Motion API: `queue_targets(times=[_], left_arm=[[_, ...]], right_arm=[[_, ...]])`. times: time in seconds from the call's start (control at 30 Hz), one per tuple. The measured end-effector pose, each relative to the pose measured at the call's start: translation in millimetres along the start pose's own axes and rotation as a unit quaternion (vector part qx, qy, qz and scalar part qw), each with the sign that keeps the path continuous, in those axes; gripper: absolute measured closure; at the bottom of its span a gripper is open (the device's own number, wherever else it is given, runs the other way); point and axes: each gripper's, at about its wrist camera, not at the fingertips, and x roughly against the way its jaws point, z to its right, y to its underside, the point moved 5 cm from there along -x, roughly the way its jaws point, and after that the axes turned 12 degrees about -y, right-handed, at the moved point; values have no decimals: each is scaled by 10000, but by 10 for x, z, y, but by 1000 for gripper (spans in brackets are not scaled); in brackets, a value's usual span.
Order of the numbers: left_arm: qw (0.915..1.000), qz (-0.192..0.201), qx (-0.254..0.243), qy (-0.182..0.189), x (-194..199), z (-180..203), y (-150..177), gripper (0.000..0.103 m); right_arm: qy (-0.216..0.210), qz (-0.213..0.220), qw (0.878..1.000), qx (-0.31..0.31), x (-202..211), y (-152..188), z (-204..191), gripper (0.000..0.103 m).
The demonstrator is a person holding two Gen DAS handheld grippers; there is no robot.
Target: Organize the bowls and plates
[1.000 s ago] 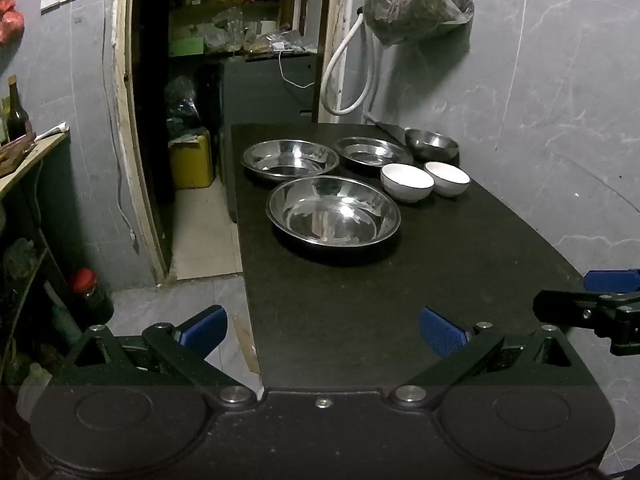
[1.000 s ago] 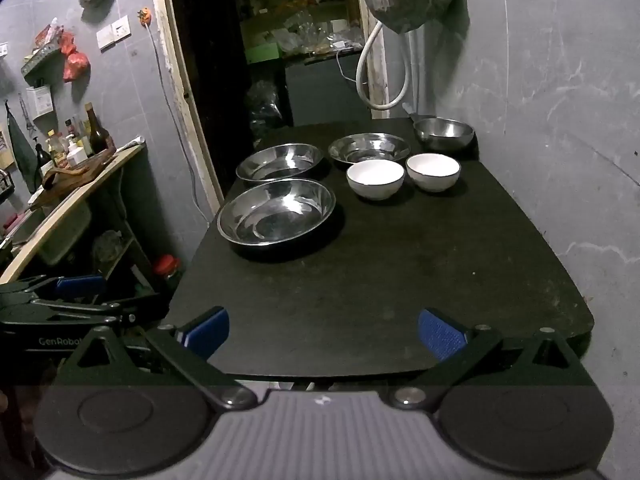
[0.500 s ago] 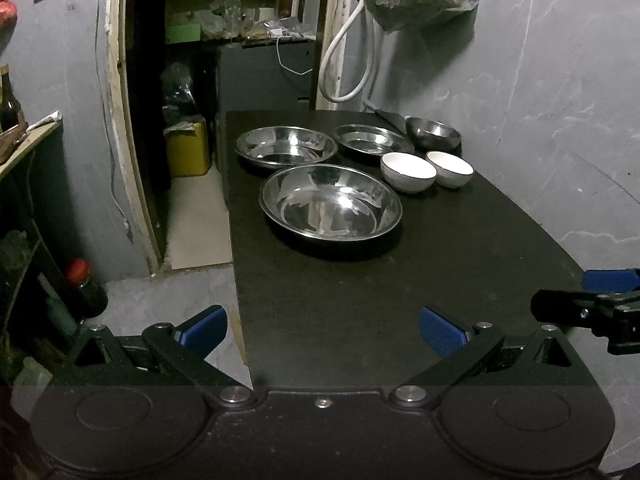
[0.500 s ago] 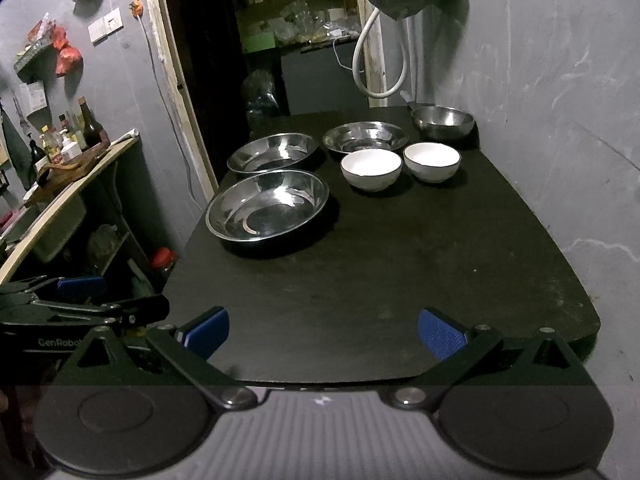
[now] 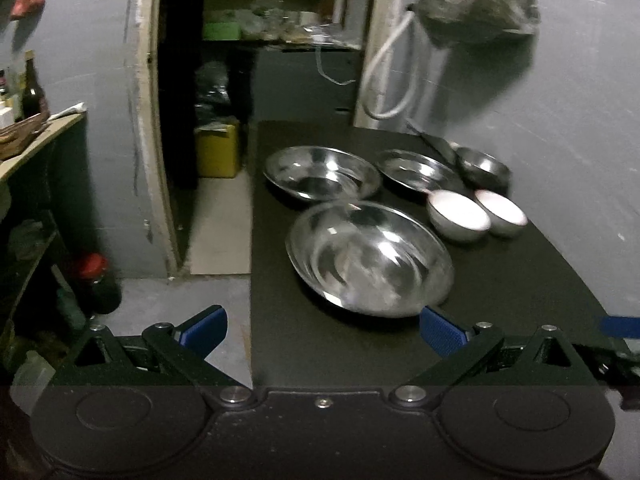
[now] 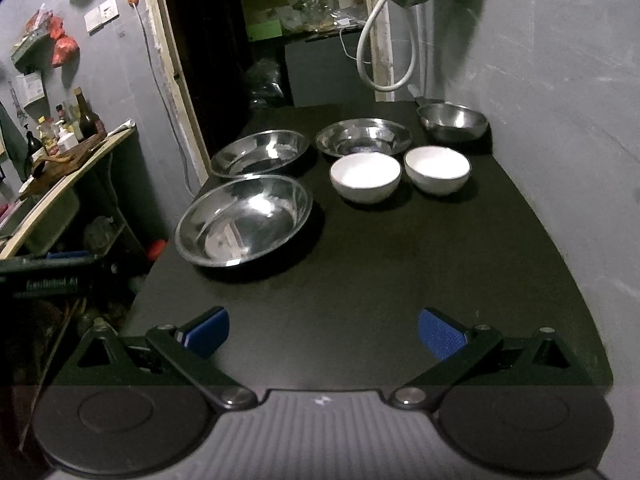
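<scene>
On the black table (image 6: pixel 360 288) stand a large steel basin (image 6: pixel 244 220), a second steel basin (image 6: pixel 260 152) behind it, a steel plate (image 6: pixel 364 136), a small steel bowl (image 6: pixel 452 120) at the back right, and two white bowls (image 6: pixel 366 178) (image 6: pixel 436 168). The large basin (image 5: pixel 368 256) lies just beyond my left gripper (image 5: pixel 320 330), which is open and empty. My right gripper (image 6: pixel 322 332) is open and empty over the table's near edge.
A doorway (image 6: pixel 224 32) opens behind the table. A shelf with bottles (image 6: pixel 64 136) stands at the left. A grey wall (image 6: pixel 560 100) runs along the table's right side. A bag (image 5: pixel 476 4) and a white hose (image 5: pixel 392 76) hang above the table's far end.
Both grippers have moved forward toward the dishes. The left view now sits closer to the large basin. Both stay open.
</scene>
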Motion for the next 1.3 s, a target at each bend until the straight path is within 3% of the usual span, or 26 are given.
queue_targets(times=[0.27,0.53,0.67,0.93,1.03,1.23,1.3], left_arm=[[9985,-171,61,-511,-597,18,-524,1],[9956,-558,338,-672,-1161,-266,-1076,1],[9959,-740,172,-498,-1517,-387,-1311,1],[9963,-750,-398,105,-2159,-475,-1705,1],[9943,-827,-604,281,-2412,-453,-1795,2],[9895,-1028,-753,686,-2734,-418,-1813,15],[9880,-1085,-770,787,-2792,-409,-1810,26]], right_arm=[[-411,10,9989,213,-365,-441,161,0],[-934,-4,9950,-351,-944,-1007,201,0],[-945,90,9946,-410,-1259,-1237,111,0],[-512,126,9958,-752,-1921,-1474,-62,0],[-363,60,9955,-879,-2133,-1516,-74,5],[-35,-24,9933,-1156,-2410,-1535,-33,17],[28,-51,9928,-1200,-2472,-1537,-30,22]])
